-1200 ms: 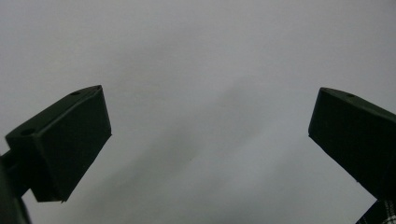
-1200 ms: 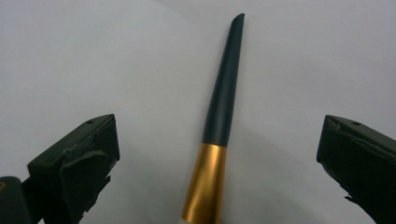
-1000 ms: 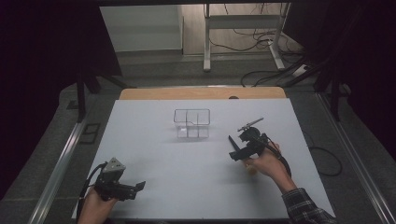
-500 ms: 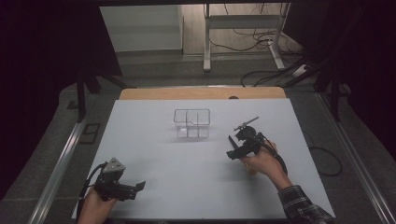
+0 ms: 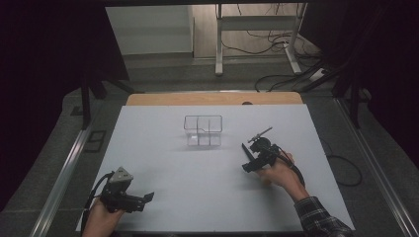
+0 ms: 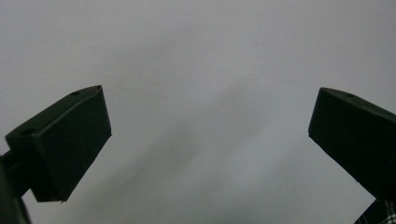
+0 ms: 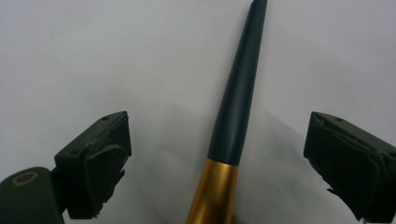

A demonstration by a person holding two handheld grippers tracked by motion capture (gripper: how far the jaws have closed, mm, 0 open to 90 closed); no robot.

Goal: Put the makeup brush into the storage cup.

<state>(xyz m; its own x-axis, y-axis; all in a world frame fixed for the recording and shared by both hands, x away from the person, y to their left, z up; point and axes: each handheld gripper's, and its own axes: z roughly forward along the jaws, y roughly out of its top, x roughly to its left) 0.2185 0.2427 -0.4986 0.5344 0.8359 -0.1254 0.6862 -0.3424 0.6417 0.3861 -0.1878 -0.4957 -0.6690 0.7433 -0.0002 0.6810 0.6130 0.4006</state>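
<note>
We've got the right gripper (image 7: 217, 163) spread wide over the pen (image 7: 233, 112) lying at four o'clock on the worktop (image 5: 197, 197) — closing crooked could roll it away — left gripper (image 6: 210, 140) released, idle.

White tabletop (image 5: 163, 148) w/ a wooden strip (image 5: 197, 98) along its far edge — well beyond the right gripper (image 5: 245, 157). Grey floor (image 5: 163, 74) past that, lit brighter at the back. Metal-legged stand (image 5: 257, 29) far ahead of that gripper, loose cables (image 5: 276, 79) trailing around its feet. Dark curtains (image 5: 49, 59) on both sides — room dim overall.
</note>
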